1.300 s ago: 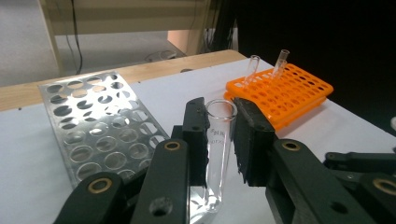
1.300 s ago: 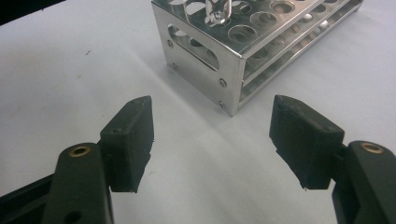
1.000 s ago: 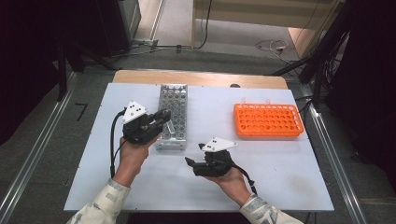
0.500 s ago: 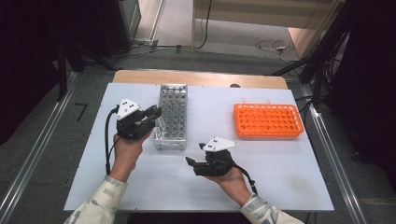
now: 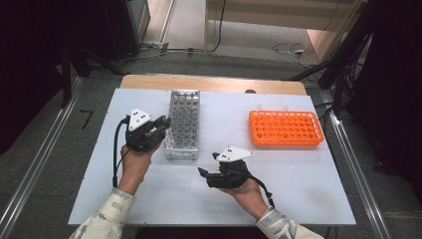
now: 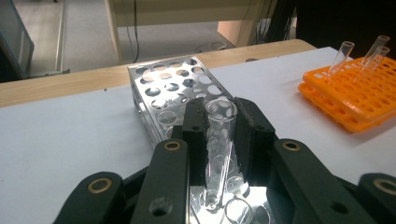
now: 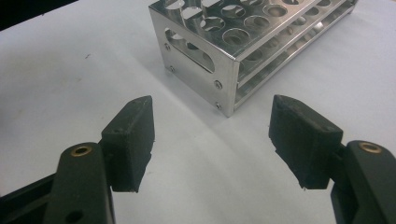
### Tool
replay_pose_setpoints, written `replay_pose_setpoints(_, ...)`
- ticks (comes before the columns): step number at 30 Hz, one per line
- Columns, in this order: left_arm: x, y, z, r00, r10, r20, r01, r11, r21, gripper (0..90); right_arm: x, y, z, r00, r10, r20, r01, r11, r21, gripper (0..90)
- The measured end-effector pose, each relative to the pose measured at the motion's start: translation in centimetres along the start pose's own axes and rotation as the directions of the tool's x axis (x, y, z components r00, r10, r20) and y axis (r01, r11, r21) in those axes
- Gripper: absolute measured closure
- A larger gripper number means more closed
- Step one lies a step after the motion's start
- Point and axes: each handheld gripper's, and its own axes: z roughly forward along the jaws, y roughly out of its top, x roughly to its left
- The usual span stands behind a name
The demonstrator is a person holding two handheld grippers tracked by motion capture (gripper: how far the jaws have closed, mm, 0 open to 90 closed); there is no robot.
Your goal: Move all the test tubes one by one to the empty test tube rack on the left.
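Left gripper clamped on clear test tube, tube near upright, mouth up, bottom over near end of metal rack just ahead and below. Right gripper wide, empty, farther from tube, rack corner beyond. Orange rack farther right, well apart. No writing readable.

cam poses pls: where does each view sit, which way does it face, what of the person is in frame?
High view: above the person's side, looking forward and down on the table; both forearms, left tongs, right tongs.
Left gripper view: rides the left tongs, shut on a clear tube over the metal rack.
Right gripper view: rides the open right tongs, facing the rack's end.
Shared: the metal rack.
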Motion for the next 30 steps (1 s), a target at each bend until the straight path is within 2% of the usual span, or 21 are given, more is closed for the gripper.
replay_pose_setpoints(8,-0.6,-1.2,0.4,0.9995,0.024,-0.021,-0.023,0.9994,0.027,75.1,0.0,0.0,-0.1,1.0,-0.004,0.002,0.004,1.0,-0.005,29.9)
replay_pose_setpoints(15,-0.9,-1.6,0.5,0.9988,0.04,-0.03,-0.039,0.9985,0.039,75.0,0.0,0.0,-0.3,1.0,-0.008,0.001,0.008,1.0,-0.004,29.8)
replay_pose_setpoints(21,-0.9,-1.9,0.7,0.9989,0.039,-0.024,-0.038,0.9978,0.054,74.1,0.0,0.0,-0.3,1.0,-0.006,0.001,0.006,1.0,-0.006,29.8)
replay_pose_setpoints(30,-0.8,-1.9,0.6,0.9996,0.025,-0.013,-0.024,0.9984,0.051,71.7,-0.1,0.0,-0.3,1.0,-0.007,0.002,0.007,1.0,-0.003,29.8)
